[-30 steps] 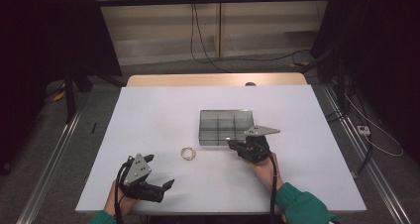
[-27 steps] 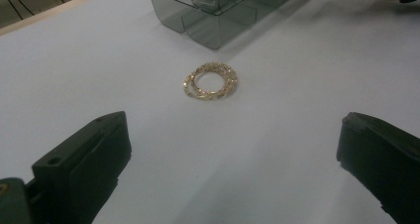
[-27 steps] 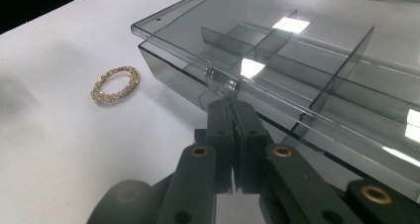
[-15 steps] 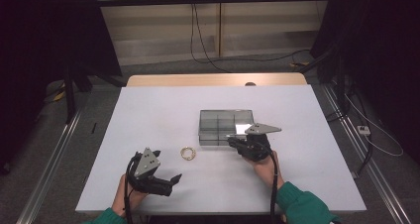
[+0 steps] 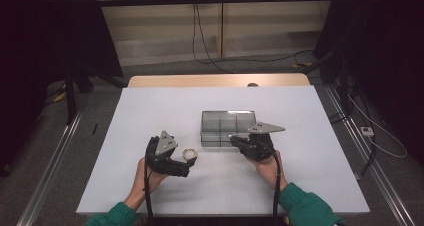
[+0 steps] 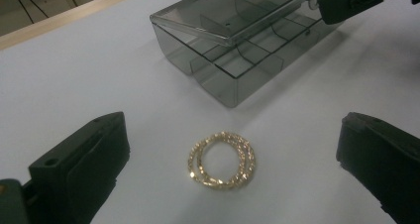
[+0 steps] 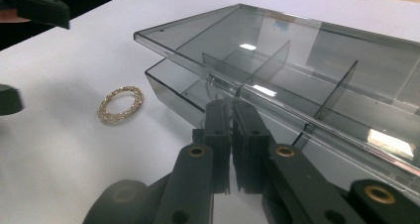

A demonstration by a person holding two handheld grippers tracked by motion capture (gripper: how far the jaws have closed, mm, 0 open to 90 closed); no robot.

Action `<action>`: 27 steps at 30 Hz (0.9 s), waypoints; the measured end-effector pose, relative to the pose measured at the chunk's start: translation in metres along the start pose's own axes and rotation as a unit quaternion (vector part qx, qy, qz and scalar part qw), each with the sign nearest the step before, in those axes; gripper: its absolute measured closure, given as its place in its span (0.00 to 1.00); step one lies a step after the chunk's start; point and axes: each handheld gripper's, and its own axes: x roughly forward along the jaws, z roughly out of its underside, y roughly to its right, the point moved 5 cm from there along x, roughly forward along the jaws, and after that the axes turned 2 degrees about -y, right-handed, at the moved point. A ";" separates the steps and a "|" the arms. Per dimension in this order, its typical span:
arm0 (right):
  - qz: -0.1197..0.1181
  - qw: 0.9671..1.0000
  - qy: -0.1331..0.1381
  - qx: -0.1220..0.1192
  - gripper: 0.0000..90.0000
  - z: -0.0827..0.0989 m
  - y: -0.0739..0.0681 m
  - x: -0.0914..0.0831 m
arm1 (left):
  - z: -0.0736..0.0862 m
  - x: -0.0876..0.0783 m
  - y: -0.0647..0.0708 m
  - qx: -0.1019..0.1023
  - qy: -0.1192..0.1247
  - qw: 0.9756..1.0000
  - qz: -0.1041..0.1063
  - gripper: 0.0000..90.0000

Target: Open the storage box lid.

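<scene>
A smoky clear compartment box [image 5: 227,134] sits mid-table, its lid [image 7: 297,40] raised a little at the front. My right gripper [image 7: 230,110] is shut on the lid's front edge; in the high view it [image 5: 234,141] sits at the box's near side. A gold bracelet [image 6: 222,159] of two looped strands lies flat on the white table [image 5: 150,111], left of the box. My left gripper [image 6: 233,130] is open, with one jaw on each side of the bracelet and neither touching it. From above, the left gripper [image 5: 187,165] sits just short of the bracelet [image 5: 190,154].
The box's compartments [image 6: 237,60] hold nothing that I can see. Cables trail from both grippers toward the table's near edge. A wooden strip [image 5: 215,80] borders the far edge of the table, with dark floor and rails beyond on both sides.
My left gripper has moved right and a little forward, from the near left of the table up to the bracelet. The right gripper and the lid have stayed put.
</scene>
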 end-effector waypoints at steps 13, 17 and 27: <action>-0.002 1.000 0.000 -0.002 0.96 -0.003 0.000 -0.001 | -0.023 0.036 -0.001 0.019 -0.008 1.000 -0.012 0.29; -0.001 1.000 0.000 -0.002 0.96 -0.003 0.000 0.000 | -0.027 0.045 -0.002 0.017 -0.008 1.000 -0.011 0.41; -0.002 1.000 -0.001 -0.003 0.96 -0.003 0.000 -0.001 | -0.030 0.053 -0.001 0.019 -0.006 1.000 -0.010 0.62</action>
